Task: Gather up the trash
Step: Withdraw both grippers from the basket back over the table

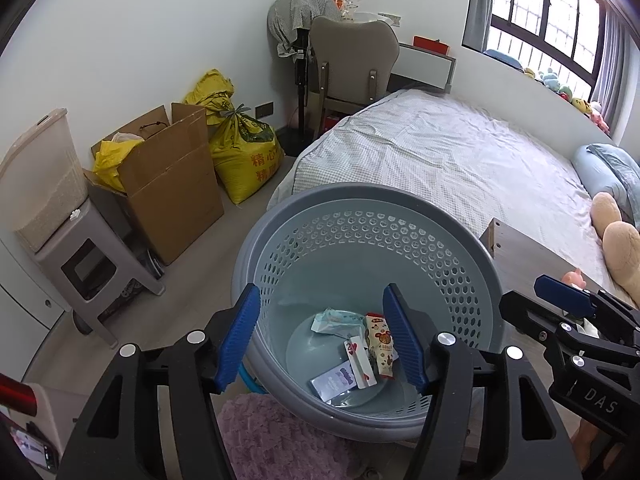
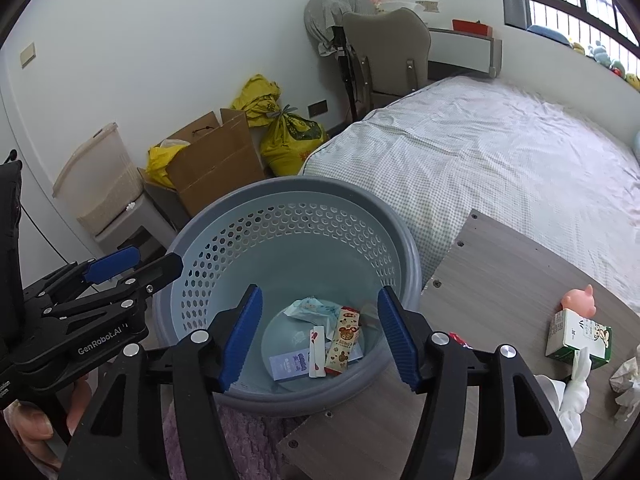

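Observation:
A grey perforated trash basket [image 1: 460, 276] [image 2: 240, 236] stands on the floor beside the bed. Inside lie a snack wrapper [image 1: 380, 344] [image 2: 344, 340], a playing card [image 1: 360, 364] [image 2: 316, 352], a small blue packet [image 1: 332, 382] [image 2: 288, 366] and a crumpled tissue pack [image 1: 332, 320] [image 2: 312, 308]. My left gripper [image 1: 332, 340] is open and empty above the basket; it also shows at the left of the right wrist view [image 2: 132, 264]. My right gripper [image 2: 320, 336] is open and empty above the basket. On the wooden table [image 2: 500, 280] lie a green-white carton [image 2: 578, 338], crumpled tissues [image 2: 628, 380] and a pink pig toy [image 2: 580, 300].
A bed [image 1: 460, 152] fills the right side. A cardboard box [image 1: 168, 184], yellow sacks [image 1: 244, 152], a rice bin on a stool [image 1: 44, 180] and a chair [image 1: 352, 64] line the wall. A purple fluffy rug [image 1: 272, 436] lies under the basket's near edge.

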Demonstrator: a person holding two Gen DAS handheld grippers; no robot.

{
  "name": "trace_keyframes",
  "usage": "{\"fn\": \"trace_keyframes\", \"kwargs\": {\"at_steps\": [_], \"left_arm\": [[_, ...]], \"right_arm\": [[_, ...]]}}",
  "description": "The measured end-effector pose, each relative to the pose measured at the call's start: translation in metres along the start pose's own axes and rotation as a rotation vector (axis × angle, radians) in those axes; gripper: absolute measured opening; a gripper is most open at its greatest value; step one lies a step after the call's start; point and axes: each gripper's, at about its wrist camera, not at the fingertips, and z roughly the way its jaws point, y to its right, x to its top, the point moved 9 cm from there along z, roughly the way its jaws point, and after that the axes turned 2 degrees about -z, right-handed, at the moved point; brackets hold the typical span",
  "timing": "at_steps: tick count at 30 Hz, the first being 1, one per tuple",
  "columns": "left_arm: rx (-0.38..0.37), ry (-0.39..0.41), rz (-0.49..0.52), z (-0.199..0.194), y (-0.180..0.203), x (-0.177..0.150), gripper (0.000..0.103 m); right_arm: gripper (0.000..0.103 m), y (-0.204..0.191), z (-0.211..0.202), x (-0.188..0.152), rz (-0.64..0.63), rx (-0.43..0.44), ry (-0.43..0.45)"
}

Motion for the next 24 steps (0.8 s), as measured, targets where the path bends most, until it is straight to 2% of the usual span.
{"fn": "trace_keyframes", "kwargs": {"at_steps": [24], "left_arm": [[-0.077, 0.022, 0.074, -0.027, 0.048, -0.018, 0.065]], "right_arm": [[0.064, 0.052, -0.056, -0.032, 0.097, -0.102, 0.053]]}}
